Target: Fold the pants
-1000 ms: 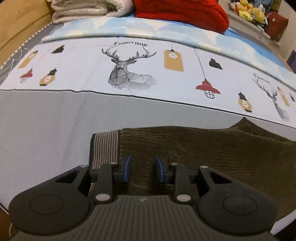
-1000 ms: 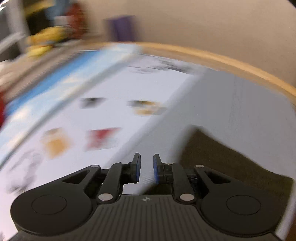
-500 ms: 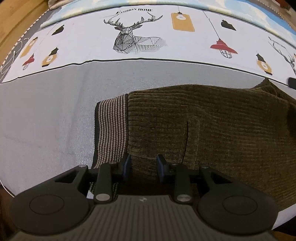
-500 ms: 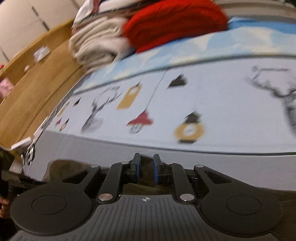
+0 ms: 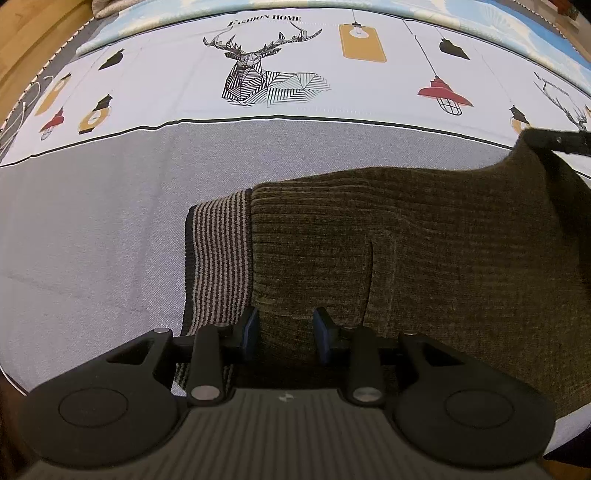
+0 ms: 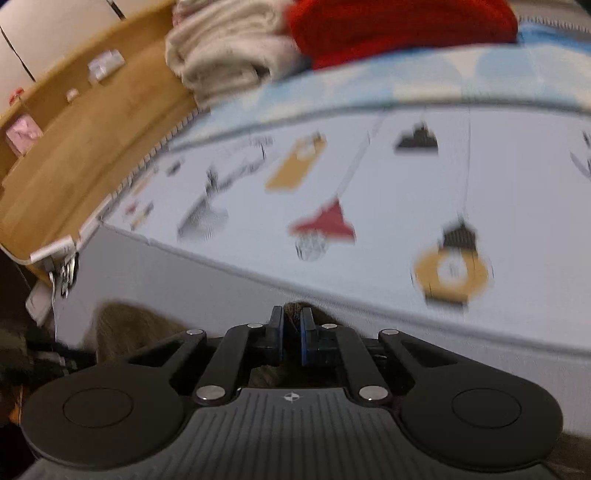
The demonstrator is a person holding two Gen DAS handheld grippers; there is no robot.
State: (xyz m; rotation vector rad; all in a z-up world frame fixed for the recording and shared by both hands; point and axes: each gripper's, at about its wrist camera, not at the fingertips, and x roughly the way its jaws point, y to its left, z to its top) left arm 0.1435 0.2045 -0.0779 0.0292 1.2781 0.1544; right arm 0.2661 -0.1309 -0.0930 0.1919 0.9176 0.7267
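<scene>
Dark olive ribbed pants (image 5: 424, 251) lie on the grey bed sheet (image 5: 92, 229), with a striped waistband (image 5: 218, 258) at their left end. My left gripper (image 5: 285, 326) is open and hovers over the near edge of the pants beside the waistband. My right gripper (image 6: 291, 325) is shut on a fold of the pants (image 6: 293, 308) and lifts it off the bed. In the left wrist view the right gripper's black arm (image 5: 561, 142) holds the raised far right corner of the pants.
A printed white sheet with deer and lamps (image 5: 280, 74) covers the bed beyond the grey strip. Folded beige blankets (image 6: 225, 51) and a red knit (image 6: 399, 26) lie at the head. A wooden ledge (image 6: 66, 147) runs along the left.
My right gripper has closed on the pants' far corner and raised it. My left gripper has dropped a little closer over the waistband end, still open.
</scene>
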